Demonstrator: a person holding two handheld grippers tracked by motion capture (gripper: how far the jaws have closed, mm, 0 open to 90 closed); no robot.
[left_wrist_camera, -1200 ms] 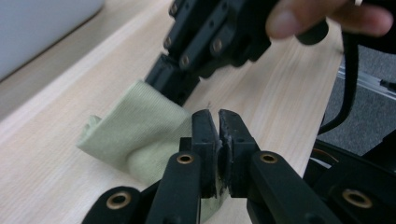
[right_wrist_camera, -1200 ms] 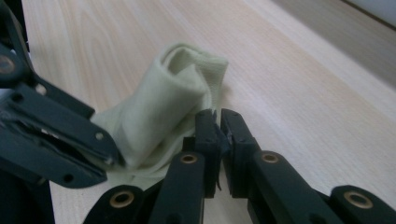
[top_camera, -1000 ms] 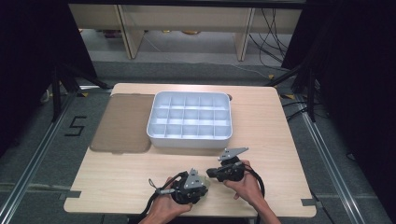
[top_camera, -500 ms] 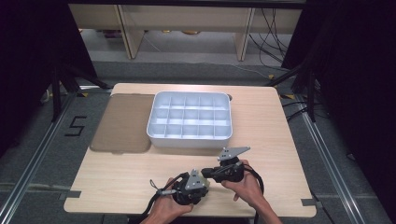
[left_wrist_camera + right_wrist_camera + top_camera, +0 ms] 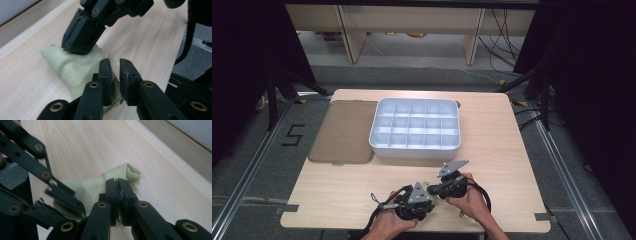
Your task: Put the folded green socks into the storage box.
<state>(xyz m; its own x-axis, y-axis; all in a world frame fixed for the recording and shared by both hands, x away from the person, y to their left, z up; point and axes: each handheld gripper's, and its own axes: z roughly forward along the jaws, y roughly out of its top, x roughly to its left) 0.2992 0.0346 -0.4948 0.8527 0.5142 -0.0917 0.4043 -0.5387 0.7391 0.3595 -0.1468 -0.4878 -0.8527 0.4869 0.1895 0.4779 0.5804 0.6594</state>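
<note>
A pale green knitted cloth (image 5: 72, 67), with a ribbed cuff (image 5: 132, 173) at one end, lies on the wooden table (image 5: 492, 165) near its front edge. My right gripper (image 5: 117, 181) is shut on the cloth near the cuff. It shows in the left gripper view as a black jaw tip (image 5: 80, 45) pressing down on the fabric. My left gripper (image 5: 115, 62) has just been opening. A narrow gap stands between its jaws, with the cloth's other end lying under and between them. In the high view both grippers (image 5: 430, 189) meet tip to tip over the cloth.
A white tray (image 5: 414, 150) with several compartments stands at the middle of the table. A flat brown lid (image 5: 344, 132) lies to its left. The person's hands (image 5: 472, 200) hold the grippers at the front edge, with cables trailing off it.
</note>
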